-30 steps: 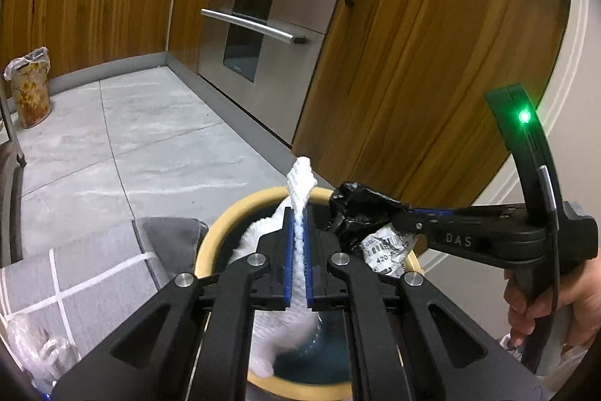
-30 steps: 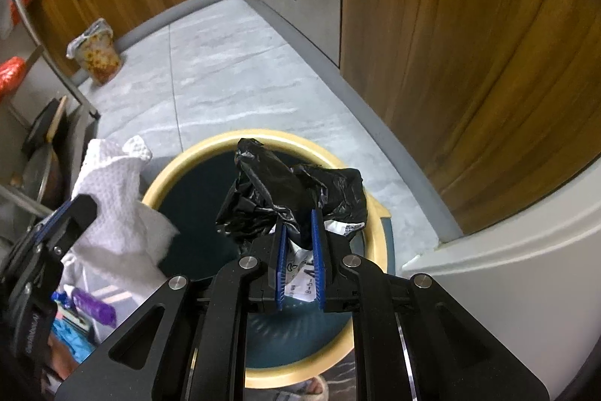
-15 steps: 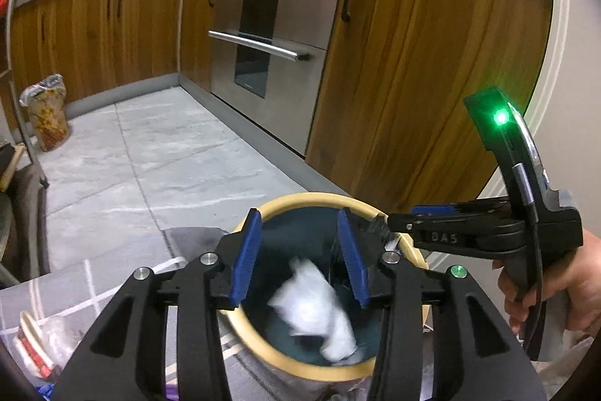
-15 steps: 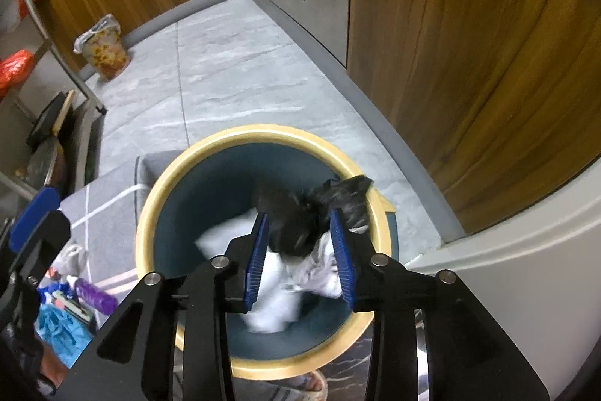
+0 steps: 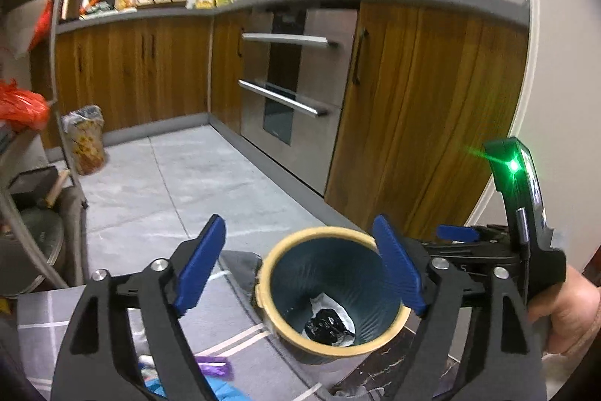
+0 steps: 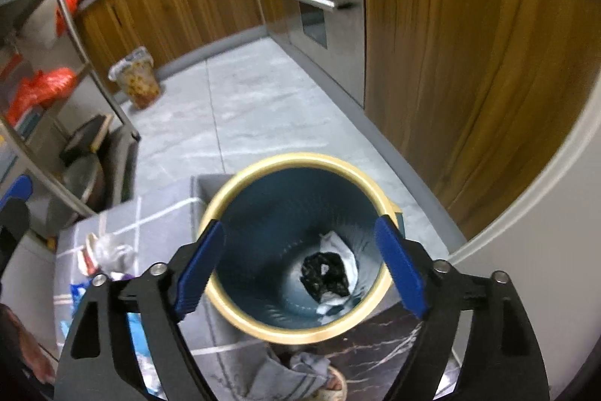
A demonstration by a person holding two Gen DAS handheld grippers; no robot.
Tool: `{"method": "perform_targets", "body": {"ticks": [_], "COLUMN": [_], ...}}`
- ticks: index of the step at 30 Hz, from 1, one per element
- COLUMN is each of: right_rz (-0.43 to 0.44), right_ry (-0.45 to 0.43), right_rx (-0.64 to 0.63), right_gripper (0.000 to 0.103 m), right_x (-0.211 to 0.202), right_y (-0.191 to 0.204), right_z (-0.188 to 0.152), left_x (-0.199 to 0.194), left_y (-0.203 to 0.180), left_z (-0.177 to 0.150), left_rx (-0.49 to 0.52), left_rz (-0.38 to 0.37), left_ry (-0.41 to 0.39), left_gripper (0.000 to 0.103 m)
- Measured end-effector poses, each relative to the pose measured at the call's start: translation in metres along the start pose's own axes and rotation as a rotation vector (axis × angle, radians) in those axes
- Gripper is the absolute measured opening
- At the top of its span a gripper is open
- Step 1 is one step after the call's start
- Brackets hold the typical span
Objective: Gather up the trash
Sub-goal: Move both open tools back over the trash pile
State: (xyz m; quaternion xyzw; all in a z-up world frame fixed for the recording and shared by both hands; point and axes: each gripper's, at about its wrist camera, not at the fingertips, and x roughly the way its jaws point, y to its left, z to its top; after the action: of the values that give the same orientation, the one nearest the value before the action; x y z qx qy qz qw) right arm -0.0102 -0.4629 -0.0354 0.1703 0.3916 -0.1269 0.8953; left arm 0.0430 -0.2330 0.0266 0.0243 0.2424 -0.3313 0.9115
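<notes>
A dark-blue bin with a yellow rim (image 5: 379,348) (image 6: 240,316) stands on the floor below both grippers. At its bottom lie a crumpled black bag (image 5: 326,324) (image 6: 326,273) and white paper (image 5: 326,301) (image 6: 340,243). My left gripper (image 5: 300,265) hangs above the bin, its jaws opening wide with nothing between them. My right gripper (image 6: 300,265) is also above the bin mouth, jaws opening, nothing held. In the left wrist view the right gripper's body (image 5: 499,258) with a green light shows at right, in a hand (image 5: 567,310).
Wooden cabinets (image 5: 420,108) and a steel oven (image 5: 296,93) line the far side. A lined small bin (image 5: 84,138) (image 6: 137,77) stands on the tiled floor. A metal rack (image 6: 64,123) is at left. Bags and wrappers (image 6: 105,250) lie on a grey mat.
Both grippers let go: the white paper and the black bag dropped into the bin. Both grippers opened wide and rose away from the bin.
</notes>
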Motion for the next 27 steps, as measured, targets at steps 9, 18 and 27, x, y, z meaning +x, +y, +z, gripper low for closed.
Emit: {"method": "perform_targets", "body": {"ticks": [9, 18, 27], "right_rz": [0.070, 0.146, 0.208], "right_ry": [-0.104, -0.116, -0.078], "right_rx": [0.030, -0.047, -0.244], "right_gripper": [0.092, 0.093, 0.093], "right_x": [-0.049, -0.062, -0.052], "right_y": [0.025, 0.079, 0.141], "right_z": [-0.013, -0.023, -0.028], "left_x": [-0.087, -0.123, -0.129], "left_y": [0.033, 0.092, 0.165], "left_z": [-0.006, -0.042, -0.079], "left_rx": [-0.018, -0.095, -0.307], "left_rz": [0.104, 0.295, 0.542], "left_ry": [-0.029, 0.067, 0.201], "left_gripper": [0.088, 0.089, 0.089]}}
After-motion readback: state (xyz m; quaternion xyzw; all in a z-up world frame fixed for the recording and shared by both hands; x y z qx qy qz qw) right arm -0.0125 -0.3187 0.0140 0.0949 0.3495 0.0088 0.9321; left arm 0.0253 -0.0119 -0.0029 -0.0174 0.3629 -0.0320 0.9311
